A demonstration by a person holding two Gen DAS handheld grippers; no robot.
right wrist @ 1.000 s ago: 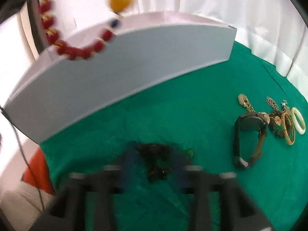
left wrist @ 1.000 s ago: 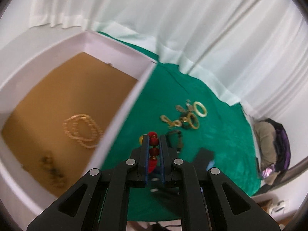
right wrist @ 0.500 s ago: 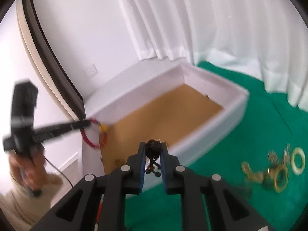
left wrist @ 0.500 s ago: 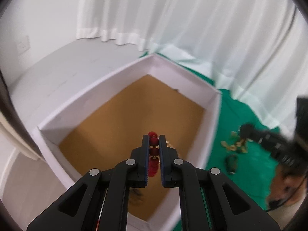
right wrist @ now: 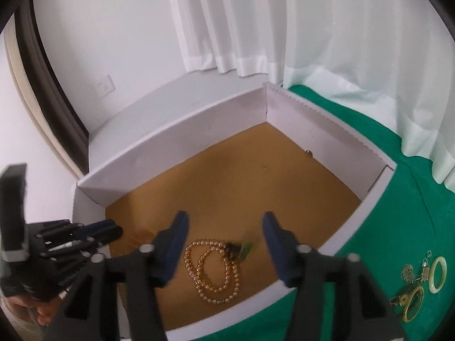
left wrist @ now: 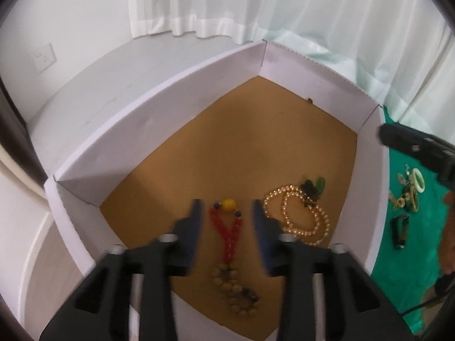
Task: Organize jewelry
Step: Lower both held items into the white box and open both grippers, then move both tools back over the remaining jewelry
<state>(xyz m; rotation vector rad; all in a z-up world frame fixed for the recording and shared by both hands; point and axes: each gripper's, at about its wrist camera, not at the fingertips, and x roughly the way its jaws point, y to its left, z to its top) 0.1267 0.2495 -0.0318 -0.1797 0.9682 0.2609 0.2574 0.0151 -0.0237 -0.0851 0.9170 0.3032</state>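
Two spread grippers point(left wrist: 226, 221) point(right wrist: 224, 236), red bracelet point(left wrist: 226, 231) lying lengthwise

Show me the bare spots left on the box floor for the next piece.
The far half of the box floor is bare, bordered by the two back walls. Crowded: the near edge, where the pearl necklace, dark green-charm piece, red bead bracelet and tan bead strand lie.

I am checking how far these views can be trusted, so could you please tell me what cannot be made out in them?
- Left wrist view: the wooden bead strand is partly cut off by the left claw.
- Left wrist view: the jewelry pile on the green cloth is too small to sort apart.
- Right wrist view: the red bead necklace is blurred to a faint orange smear.
- Right wrist view: the dark-and-green piece on the pearl necklace is too blurred to identify.
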